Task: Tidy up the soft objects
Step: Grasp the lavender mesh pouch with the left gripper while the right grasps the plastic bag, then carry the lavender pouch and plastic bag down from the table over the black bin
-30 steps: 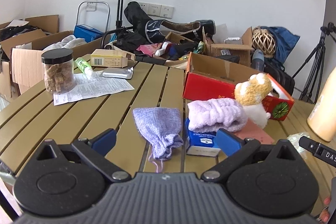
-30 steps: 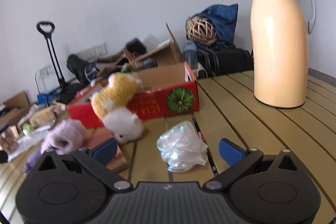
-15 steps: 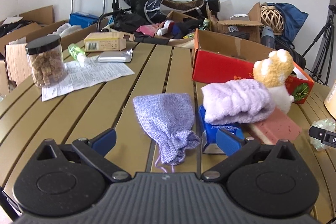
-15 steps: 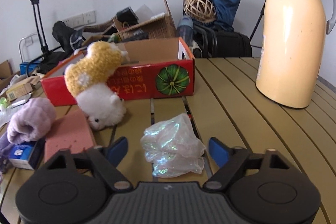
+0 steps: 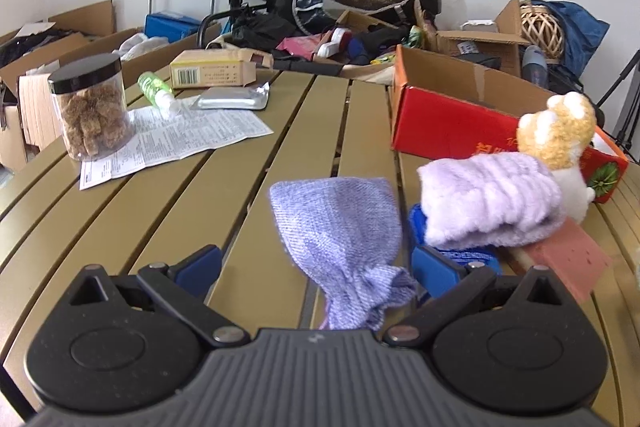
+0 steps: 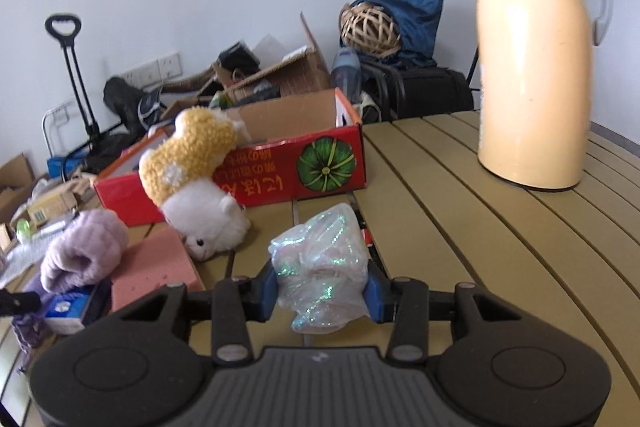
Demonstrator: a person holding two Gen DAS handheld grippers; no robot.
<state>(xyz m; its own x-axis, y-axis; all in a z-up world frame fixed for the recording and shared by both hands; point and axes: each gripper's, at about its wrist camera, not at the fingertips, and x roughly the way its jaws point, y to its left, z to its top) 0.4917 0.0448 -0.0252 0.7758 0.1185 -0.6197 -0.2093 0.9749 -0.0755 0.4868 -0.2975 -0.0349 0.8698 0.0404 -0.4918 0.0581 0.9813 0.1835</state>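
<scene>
Iridescent plastic bag (image 6: 320, 267) between closing right gripper (image 6: 320, 293) pads; left gripper (image 5: 316, 265) released, angled tableward.

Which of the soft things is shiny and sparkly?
The crinkly iridescent bag, between the right gripper's closing blue pads. The purple drawstring pouch, lilac fuzzy roll and plush toy are all dull cloth or fluff.

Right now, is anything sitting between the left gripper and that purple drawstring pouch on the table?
Nothing visible does. The purple drawstring pouch lies flat on the slatted table, its gathered neck already between the open fingers of the left gripper. The blue tissue pack sits just beside the right finger, not in the path.
</scene>
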